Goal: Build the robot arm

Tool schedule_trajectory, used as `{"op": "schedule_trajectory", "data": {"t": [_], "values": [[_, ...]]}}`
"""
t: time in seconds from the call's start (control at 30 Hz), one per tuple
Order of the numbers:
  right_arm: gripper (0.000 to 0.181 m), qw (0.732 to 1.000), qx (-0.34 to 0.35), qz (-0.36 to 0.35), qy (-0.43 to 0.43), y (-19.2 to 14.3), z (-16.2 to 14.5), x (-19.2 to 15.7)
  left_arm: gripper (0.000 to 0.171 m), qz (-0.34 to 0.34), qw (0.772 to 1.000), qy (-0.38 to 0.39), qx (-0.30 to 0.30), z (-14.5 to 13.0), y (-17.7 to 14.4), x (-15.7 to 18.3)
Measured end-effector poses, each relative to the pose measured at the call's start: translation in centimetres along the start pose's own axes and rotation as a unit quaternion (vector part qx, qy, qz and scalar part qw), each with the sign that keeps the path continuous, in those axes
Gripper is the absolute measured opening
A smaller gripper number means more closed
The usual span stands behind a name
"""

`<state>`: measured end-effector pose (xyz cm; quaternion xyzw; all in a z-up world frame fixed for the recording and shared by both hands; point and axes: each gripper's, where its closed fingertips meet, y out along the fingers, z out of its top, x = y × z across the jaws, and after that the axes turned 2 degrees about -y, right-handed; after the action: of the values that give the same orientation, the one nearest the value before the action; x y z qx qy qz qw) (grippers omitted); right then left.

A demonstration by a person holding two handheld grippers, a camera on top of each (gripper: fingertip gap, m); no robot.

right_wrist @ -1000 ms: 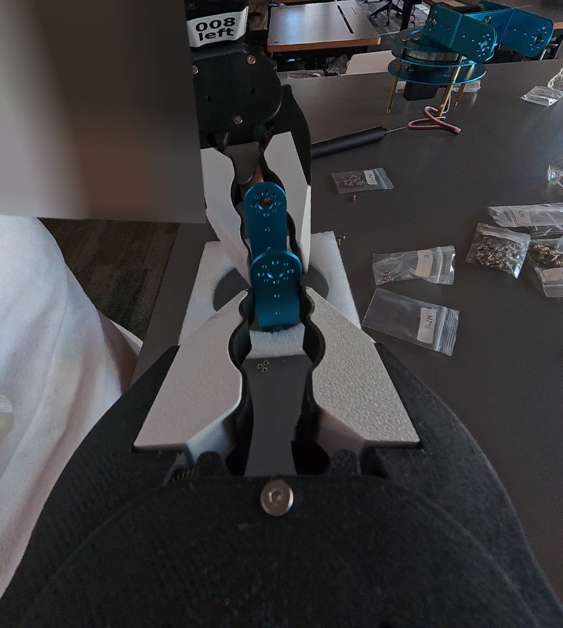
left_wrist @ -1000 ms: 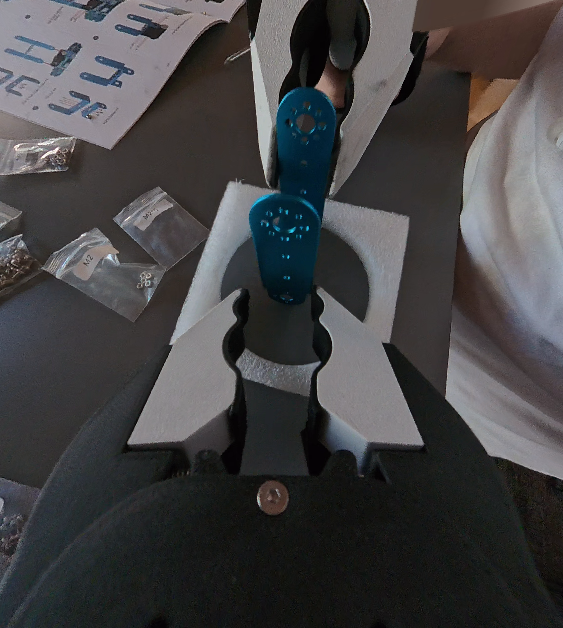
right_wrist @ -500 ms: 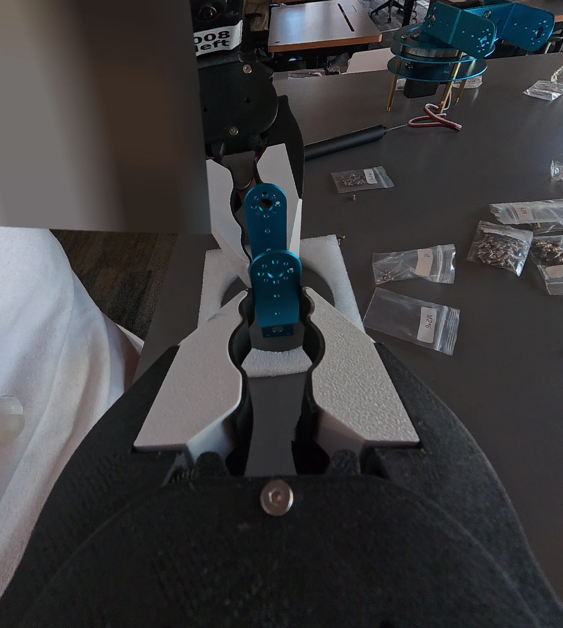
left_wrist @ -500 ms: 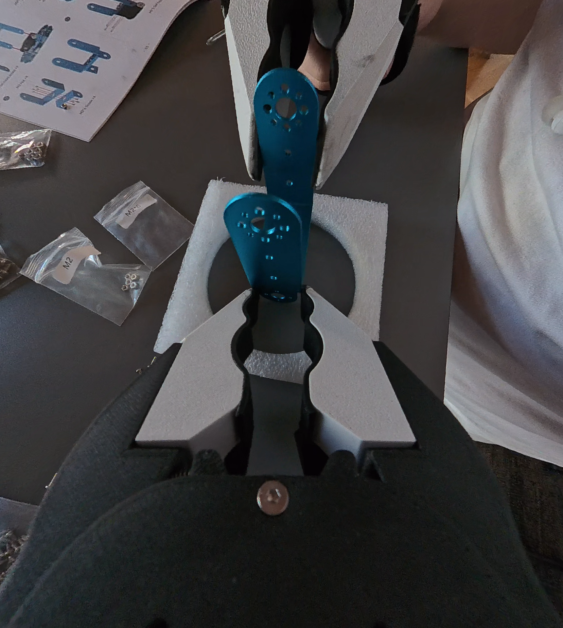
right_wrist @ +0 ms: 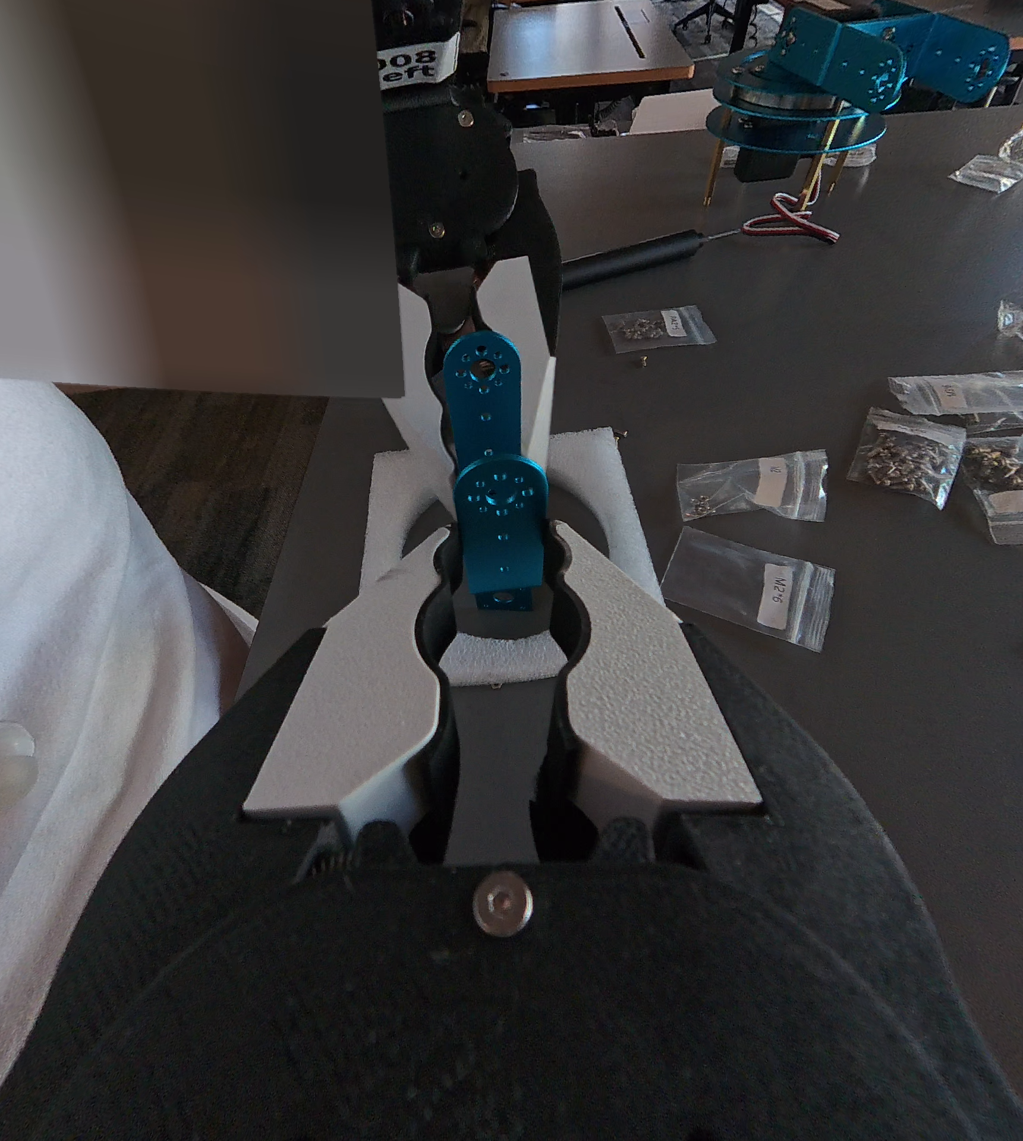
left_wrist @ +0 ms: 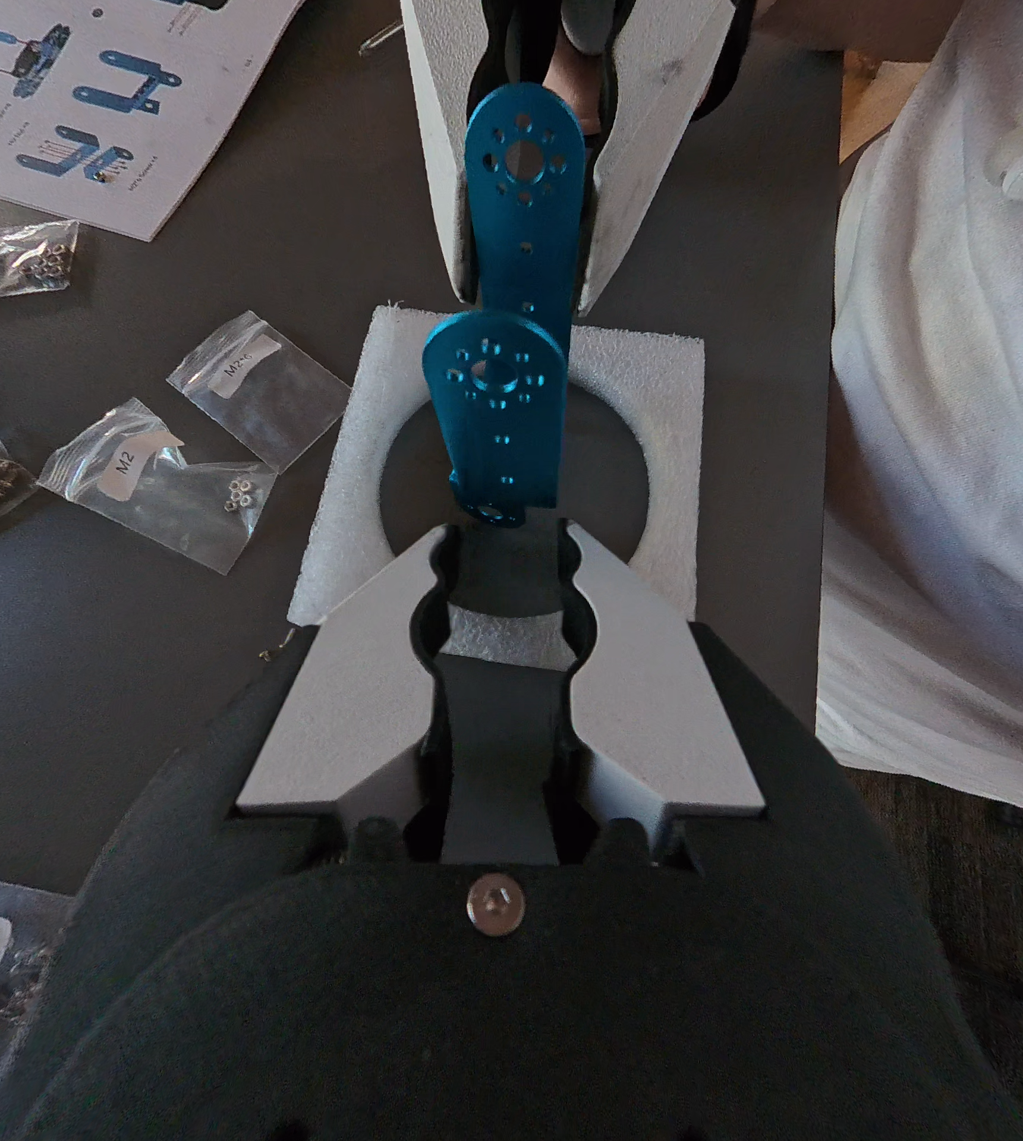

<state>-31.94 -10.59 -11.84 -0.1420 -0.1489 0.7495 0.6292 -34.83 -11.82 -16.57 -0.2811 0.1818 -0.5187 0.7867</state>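
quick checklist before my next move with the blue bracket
1. right gripper grip on blue U-shaped bracket: ok, one arm clamped between its fingers.
2. left gripper grip: cannot tell, bracket's other arm sits just at its fingertips.
3. bracket clear of white foam pad: cannot tell, it hangs over the pad's round cutout.
4. hardware bags out of the way: ok, all lie aside.
5. loose screw by the pad's corner: not ok, beside the left gripper.

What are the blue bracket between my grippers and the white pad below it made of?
Blue bracket: looks like thin sheet metal, probably anodised aluminium, given its even satin blue sheen, crisp round holes and sharp bend.
White pad: seems to be soft packing foam, with a matte, pebbled surface, fuzzy edges and a round cut-out.
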Motion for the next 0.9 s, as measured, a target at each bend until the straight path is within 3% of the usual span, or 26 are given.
{"op": "schedule_trajectory", "data": {"t": [0.07,0.33,0.6,0.9], "values": [[0.025,1.0,-0.001,0.001,0.0,0.0,0.0,0.0,0.041,0.01,1.0,0.005,-0.001,-0.1,-0.1,-0.5],[0.025,1.0,-0.002,0.002,0.002,0.0,0.0,0.1,0.049,-0.069,0.997,0.003,0.025,1.3,-0.5,0.0],[0.025,1.0,-0.006,-0.006,0.001,-0.1,0.0,0.2,0.027,-0.074,0.997,-0.007,0.032,1.8,0.4,0.4],[0.025,0.999,-0.03,-0.028,-0.014,0.0,0.0,-0.1,0.028,-0.06,0.998,-0.014,0.016,1.3,0.7,0.3]]}}
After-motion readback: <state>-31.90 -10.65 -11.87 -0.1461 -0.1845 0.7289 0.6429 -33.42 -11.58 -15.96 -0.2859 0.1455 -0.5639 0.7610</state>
